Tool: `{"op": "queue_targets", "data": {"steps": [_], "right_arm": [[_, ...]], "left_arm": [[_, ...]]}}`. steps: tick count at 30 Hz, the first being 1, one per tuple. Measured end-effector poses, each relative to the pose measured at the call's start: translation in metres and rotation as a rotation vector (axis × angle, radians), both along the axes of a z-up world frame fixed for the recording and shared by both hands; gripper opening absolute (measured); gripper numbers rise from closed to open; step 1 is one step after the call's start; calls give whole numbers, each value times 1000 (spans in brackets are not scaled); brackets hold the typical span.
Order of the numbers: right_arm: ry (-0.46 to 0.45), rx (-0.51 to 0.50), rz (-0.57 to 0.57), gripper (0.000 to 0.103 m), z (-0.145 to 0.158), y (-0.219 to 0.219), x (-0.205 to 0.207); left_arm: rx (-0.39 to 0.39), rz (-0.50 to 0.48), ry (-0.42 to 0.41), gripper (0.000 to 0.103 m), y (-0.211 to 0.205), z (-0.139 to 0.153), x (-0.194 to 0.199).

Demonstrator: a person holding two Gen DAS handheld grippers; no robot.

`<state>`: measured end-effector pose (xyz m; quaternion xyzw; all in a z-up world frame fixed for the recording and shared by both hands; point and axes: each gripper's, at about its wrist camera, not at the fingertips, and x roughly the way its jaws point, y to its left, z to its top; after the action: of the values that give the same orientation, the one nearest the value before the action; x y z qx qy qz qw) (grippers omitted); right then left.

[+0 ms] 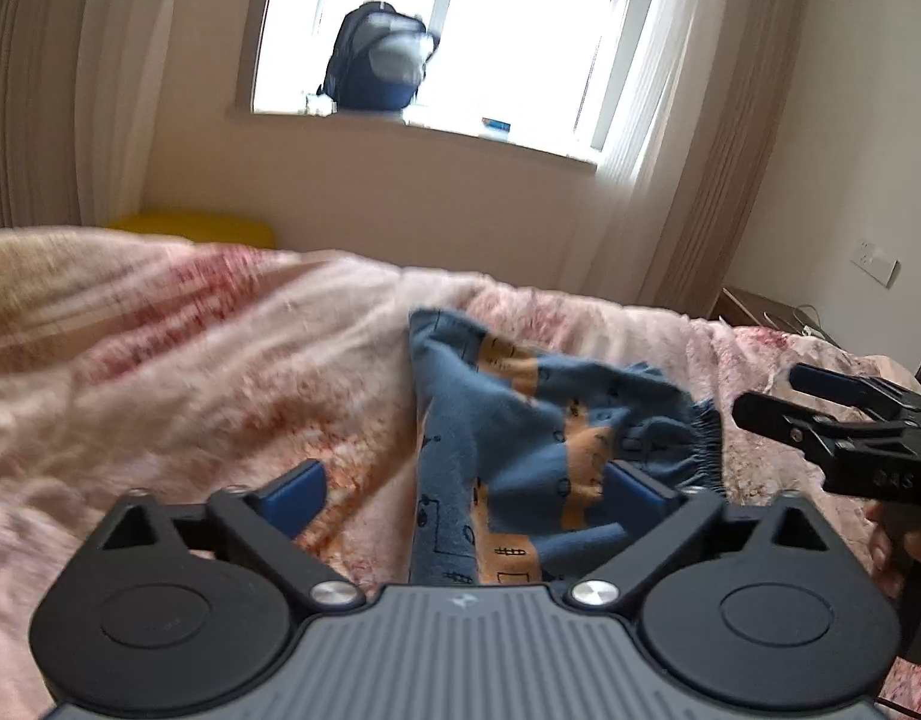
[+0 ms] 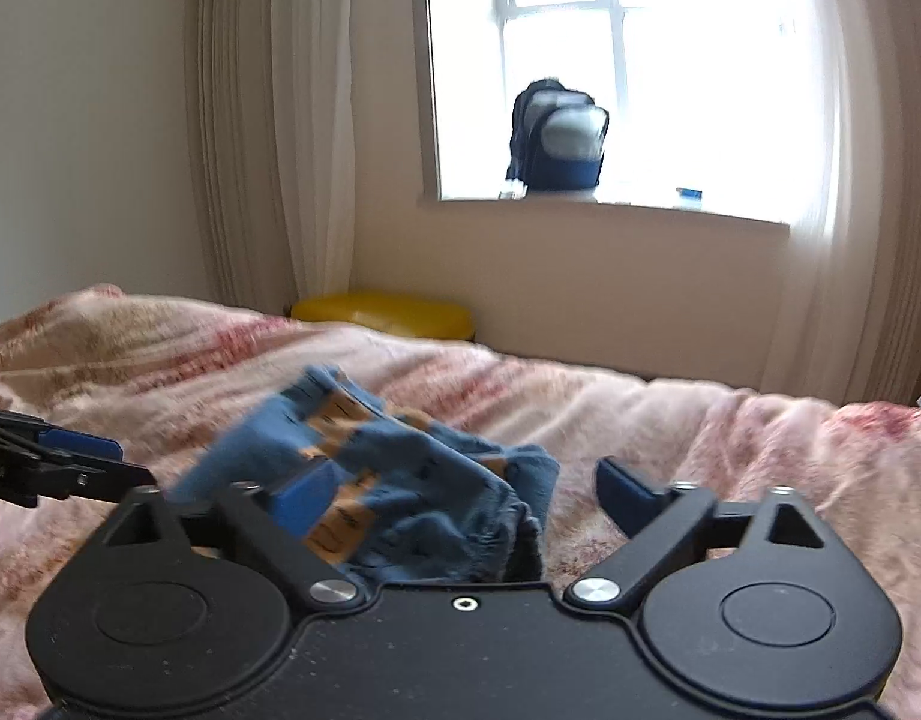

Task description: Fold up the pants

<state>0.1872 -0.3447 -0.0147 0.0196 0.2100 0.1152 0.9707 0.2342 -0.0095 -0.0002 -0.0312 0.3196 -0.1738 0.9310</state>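
Small blue pants [image 1: 520, 432] with orange patches lie crumpled on the pink blanket; they also show in the right wrist view [image 2: 400, 480]. My left gripper [image 1: 466, 492] is open, its blue pads spread wide, with the pants lying between and ahead of them. My right gripper [image 2: 460, 498] is open too, its jaws wide on either side of the elastic waistband [image 2: 490, 552]. The right gripper shows in the left wrist view [image 1: 784, 390] just right of the waistband. The left gripper shows in the right wrist view [image 2: 124, 462] left of the pants.
A pink and cream blanket [image 1: 190, 372] covers the bed. A yellow cushion [image 2: 382, 312] lies beyond the bed's far edge under the window. A dark backpack [image 2: 556, 138] stands on the sill. A bedside table [image 1: 760, 306] is at the right.
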Motion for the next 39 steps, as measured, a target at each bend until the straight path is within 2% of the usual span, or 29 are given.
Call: {"op": "queue_targets", "data": {"steps": [4, 7, 12, 17, 24, 39], "right_arm": [[-69, -23, -38, 102, 15, 9, -42], [-87, -6, -99, 102, 25, 11, -74], [-55, 65, -206, 102, 26, 10, -128], [11, 101, -265, 102, 8, 12, -164], [74, 87, -258, 102, -15, 16, -166], [99, 91, -245, 102, -20, 16, -162]], "left_arm": [[36, 14, -64, 103, -2, 14, -32], [41, 27, -93, 103, 0, 17, -56], [60, 30, -81, 103, 2, 2, -90], [97, 19, -42, 103, 3, -21, -110], [65, 61, 3, 103, 10, -29, -108], [85, 71, 17, 103, 7, -30, -105]]}}
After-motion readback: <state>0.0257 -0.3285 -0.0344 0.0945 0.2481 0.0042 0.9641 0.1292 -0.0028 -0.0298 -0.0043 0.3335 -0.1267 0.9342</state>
